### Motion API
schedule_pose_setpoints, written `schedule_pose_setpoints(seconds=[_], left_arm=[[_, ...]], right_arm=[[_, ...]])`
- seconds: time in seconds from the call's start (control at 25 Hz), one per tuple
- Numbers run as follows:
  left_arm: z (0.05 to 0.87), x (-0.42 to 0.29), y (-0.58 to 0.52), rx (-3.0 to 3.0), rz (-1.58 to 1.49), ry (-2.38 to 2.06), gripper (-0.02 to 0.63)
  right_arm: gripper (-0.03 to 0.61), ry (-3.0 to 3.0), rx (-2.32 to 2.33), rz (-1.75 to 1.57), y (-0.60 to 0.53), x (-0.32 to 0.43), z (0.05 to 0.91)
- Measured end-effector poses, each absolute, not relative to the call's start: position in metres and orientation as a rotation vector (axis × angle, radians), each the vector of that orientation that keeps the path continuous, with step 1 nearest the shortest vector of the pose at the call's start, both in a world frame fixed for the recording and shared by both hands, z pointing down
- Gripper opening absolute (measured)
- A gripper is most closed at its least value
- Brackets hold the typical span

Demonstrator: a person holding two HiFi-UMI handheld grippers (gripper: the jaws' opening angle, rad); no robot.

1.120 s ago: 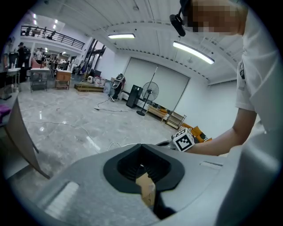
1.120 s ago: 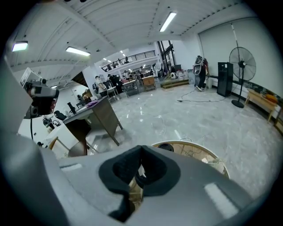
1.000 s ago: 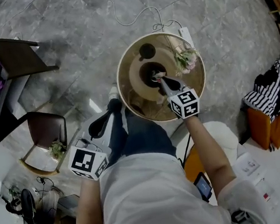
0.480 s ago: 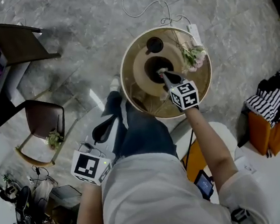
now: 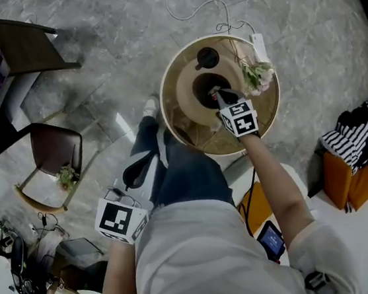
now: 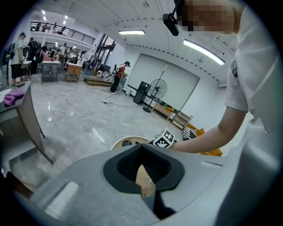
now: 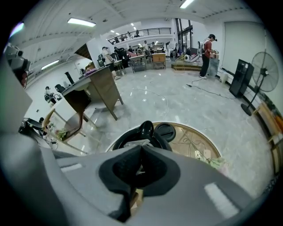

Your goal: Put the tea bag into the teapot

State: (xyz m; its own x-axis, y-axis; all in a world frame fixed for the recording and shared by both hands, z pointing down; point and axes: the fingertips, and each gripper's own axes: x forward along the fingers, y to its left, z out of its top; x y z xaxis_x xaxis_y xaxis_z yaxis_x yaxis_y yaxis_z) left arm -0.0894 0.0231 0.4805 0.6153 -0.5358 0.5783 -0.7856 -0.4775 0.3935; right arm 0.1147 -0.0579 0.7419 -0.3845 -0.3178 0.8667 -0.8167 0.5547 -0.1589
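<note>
Right tongs: jaws closed, pinching the tea bag, whose pale paper shows just past the tips. In the head view the right tongs reach out over the round tabletop, the tips directly above the open mouth of the black teapot. Whether the bag touches the pot's rim cannot be determined. The teapot's round black lid lies on the tabletop just beyond the pot, on its far side, apart from it. A sprig of pale flowers rests on the tabletop to the right of the pot, near the rim. Left tongs: jaws closed together with nothing between them, held low at the person's left side, well apart from the tabletop. A white cable trails across the grey floor beyond the tabletop. A dark-seated chair stands to the far left.
</note>
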Motion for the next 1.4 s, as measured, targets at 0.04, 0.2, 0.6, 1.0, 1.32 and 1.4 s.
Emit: schedule_pose_setpoints(seconds=[0.04,0.2,0.6,1.0,1.32,1.4], left_arm=[[0.481,-0.090,0.023,2.195,0.503,-1.036,0.008],[0.481,-0.089,0.023,2.189,0.501,-1.042,0.008],[0.483,-0.077,0.027,2.200,0.503,-1.009,0.006],[0.483,-0.073,0.028,2.206,0.503,-0.995,0.006],[0.486,-0.071,0.032,2.208,0.502,-0.986,0.006],[0.486,-0.072,0.031,2.205,0.502,-0.988,0.006]], right_arm=[[0.003,-1.941,0.909,0.731,-0.059,0.114,0.743],[0.003,-1.910,0.887,0.674,-0.063,0.114,0.745],[0.003,-1.898,0.835,0.646,-0.058,0.110,0.750],[0.064,-1.890,0.823,0.604,-0.055,0.110,0.748],[0.064,-1.894,0.763,0.530,-0.051,0.104,0.744],[0.063,-1.872,0.729,0.511,-0.049,0.103,0.750]])
